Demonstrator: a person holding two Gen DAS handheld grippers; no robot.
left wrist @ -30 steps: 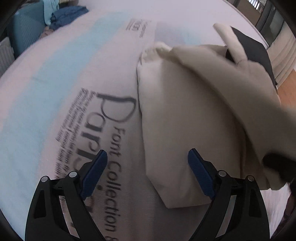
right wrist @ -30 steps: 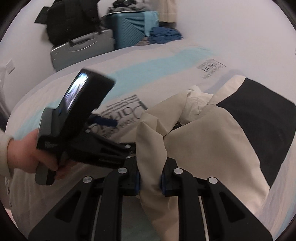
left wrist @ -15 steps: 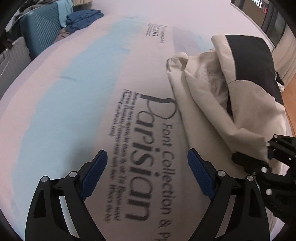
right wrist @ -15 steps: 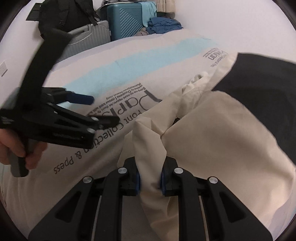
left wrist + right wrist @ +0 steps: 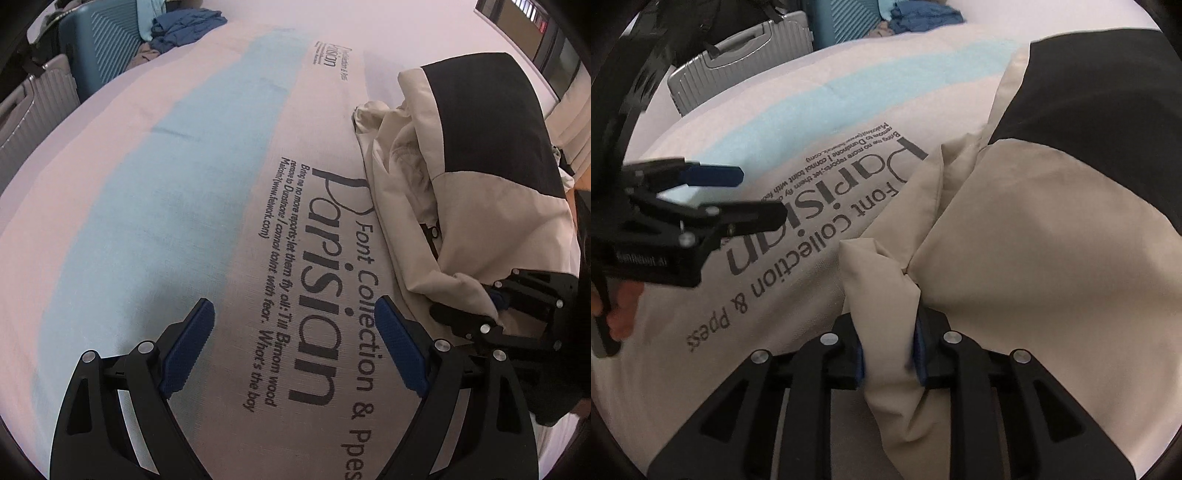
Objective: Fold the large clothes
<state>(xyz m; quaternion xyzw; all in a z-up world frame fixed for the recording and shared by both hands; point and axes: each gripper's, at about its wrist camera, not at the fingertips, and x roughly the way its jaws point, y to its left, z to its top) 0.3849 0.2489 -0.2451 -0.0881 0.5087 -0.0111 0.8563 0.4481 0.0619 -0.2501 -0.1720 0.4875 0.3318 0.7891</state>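
Now: fold step in hand | right gripper (image 5: 888, 354) clenched on a bunched edge of the beige-and-black jacket (image 5: 1052, 229), bulk lying ahead and to its right | left gripper (image 5: 291, 350) released, empty, jacket off to its right above the printed bedsheet (image 5: 177, 206) | next, likely: left takes a free edge.
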